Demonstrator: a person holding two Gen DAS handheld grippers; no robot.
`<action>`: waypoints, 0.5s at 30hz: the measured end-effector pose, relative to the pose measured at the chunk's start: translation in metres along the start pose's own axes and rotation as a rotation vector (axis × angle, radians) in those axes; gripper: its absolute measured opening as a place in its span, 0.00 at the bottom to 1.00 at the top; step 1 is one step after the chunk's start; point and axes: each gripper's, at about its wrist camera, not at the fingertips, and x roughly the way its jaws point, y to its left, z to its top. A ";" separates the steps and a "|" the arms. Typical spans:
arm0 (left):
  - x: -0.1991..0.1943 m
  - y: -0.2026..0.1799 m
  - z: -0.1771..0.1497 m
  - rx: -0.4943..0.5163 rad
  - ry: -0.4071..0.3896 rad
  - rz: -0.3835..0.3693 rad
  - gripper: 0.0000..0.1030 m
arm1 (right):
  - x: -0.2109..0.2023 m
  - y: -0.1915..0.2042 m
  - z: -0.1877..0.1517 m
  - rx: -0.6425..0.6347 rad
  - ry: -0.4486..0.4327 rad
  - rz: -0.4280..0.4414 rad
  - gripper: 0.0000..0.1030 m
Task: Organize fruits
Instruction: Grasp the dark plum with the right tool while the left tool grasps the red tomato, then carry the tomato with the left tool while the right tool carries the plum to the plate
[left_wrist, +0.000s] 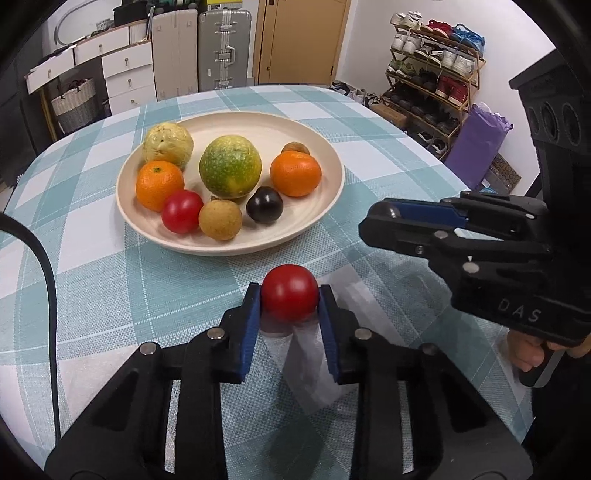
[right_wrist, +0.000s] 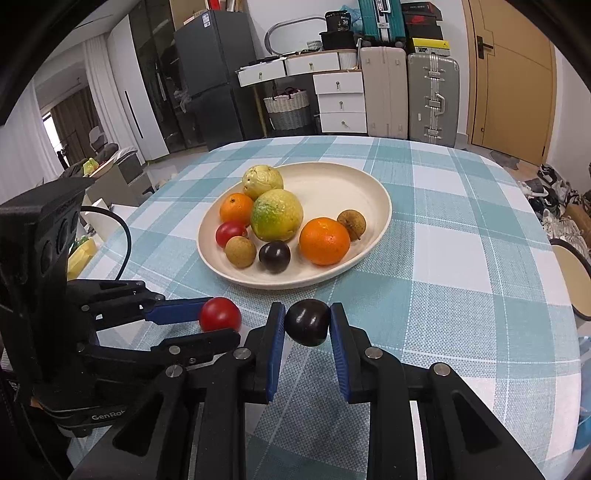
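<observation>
Left wrist view: my left gripper (left_wrist: 290, 297) pinches a red tomato (left_wrist: 289, 292) between its blue pads, held above the checked tablecloth (left_wrist: 110, 295) just short of the cream plate (left_wrist: 317, 218), presumably for loading there with the other fruit. Right wrist view: my right gripper (right_wrist: 307, 323) clamps a dark plum (right_wrist: 307, 322) likewise, beside the left one, near the plate's front rim.

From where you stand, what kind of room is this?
Most likely a lived-in home, a dining spot near the entrance: a table with a checked tablecloth and a plate of fruit, a shoe rack by the wooden door, and suitcases beside a refrigerator.
</observation>
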 end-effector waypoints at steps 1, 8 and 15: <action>-0.001 0.000 0.001 0.000 -0.001 -0.007 0.27 | 0.000 0.000 0.000 0.000 -0.001 -0.002 0.24; -0.015 0.004 0.008 0.003 -0.049 -0.016 0.27 | -0.002 -0.002 -0.003 0.017 -0.023 0.005 0.24; -0.035 0.018 0.027 -0.009 -0.128 -0.004 0.27 | -0.010 -0.008 0.006 0.048 -0.063 0.021 0.24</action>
